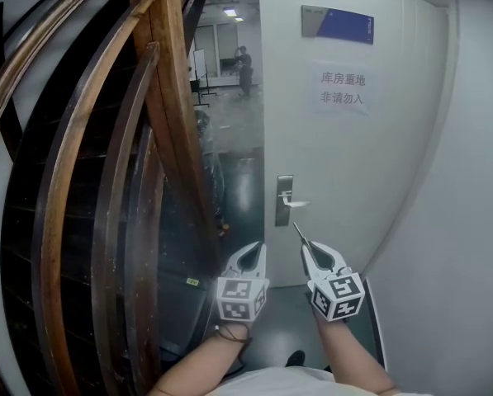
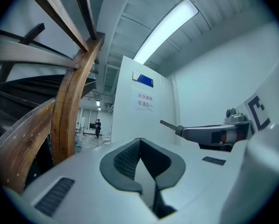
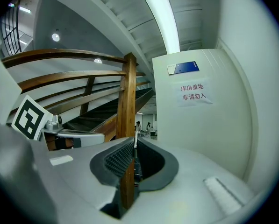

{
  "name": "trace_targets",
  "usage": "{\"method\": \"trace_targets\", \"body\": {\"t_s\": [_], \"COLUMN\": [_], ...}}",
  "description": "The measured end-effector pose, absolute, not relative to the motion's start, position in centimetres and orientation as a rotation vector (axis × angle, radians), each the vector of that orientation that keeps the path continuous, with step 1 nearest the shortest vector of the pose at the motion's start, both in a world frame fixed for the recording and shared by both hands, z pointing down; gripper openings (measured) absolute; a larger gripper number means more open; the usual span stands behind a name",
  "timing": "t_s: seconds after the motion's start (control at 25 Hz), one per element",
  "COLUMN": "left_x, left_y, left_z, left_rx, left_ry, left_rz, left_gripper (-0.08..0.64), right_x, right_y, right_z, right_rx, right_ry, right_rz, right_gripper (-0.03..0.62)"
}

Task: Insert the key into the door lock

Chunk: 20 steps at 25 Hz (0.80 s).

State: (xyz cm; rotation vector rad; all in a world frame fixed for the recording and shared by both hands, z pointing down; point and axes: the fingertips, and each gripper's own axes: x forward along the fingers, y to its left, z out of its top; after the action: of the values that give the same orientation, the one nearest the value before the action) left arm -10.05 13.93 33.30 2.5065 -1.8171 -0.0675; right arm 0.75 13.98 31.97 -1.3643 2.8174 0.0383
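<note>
A white door [image 1: 353, 163] stands ajar ahead, with a metal lock plate [image 1: 284, 200] and a lever handle [image 1: 296, 202] near its left edge. My right gripper [image 1: 306, 247] is shut on a thin key [image 1: 299, 234] that points up toward the handle, a short way below it. In the right gripper view the key's blade [image 3: 135, 136] sticks out between the pads of the right gripper [image 3: 134, 143]. My left gripper [image 1: 254, 247] hangs beside it on the left, shut with nothing in it. In the left gripper view the left gripper [image 2: 140, 141] is pressed together, and the key [image 2: 169, 125] shows at the right. Neither gripper view shows the lock.
A curved wooden stair railing with a thick post [image 1: 176, 114] fills the left side, close to the left gripper. A paper notice [image 1: 343, 89] and a blue sign [image 1: 338, 23] hang on the door. A white wall [image 1: 469, 221] stands at the right. A person [image 1: 244, 68] stands far down the corridor.
</note>
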Motion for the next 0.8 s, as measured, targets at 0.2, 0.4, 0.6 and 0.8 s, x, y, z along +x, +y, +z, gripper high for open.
{"method": "trace_targets", "body": {"t_s": [0.2, 0.4, 0.6, 0.8], "left_x": [-9.4, -8.5, -7.5, -7.2], "left_y": [7.9, 1.6, -2.9, -6.4], "left_z": [33.1, 33.3, 34.0, 35.0], "left_rx": [2.487, 2.457, 2.414, 2.392], "left_ry": [-1.861, -1.897, -1.930, -1.947], "left_rz": [-0.089, -0.143, -0.147, -0.131], "left_gripper": [0.006, 0.006, 0.008, 0.008], "right_x": [1.6, 2.7, 3.9, 4.2], "right_y": [7.6, 1.2, -3.4, -7.4], "right_z": [32.1, 32.6, 32.8, 33.9], "right_rx": [-1.316, -1.253, -1.192, -1.153], "right_ry": [2.845, 2.891, 2.929, 2.939], "right_rz": [0.041, 0.033, 0.020, -0.026], "right_gripper": [0.025, 0.025, 0.025, 0.025]}}
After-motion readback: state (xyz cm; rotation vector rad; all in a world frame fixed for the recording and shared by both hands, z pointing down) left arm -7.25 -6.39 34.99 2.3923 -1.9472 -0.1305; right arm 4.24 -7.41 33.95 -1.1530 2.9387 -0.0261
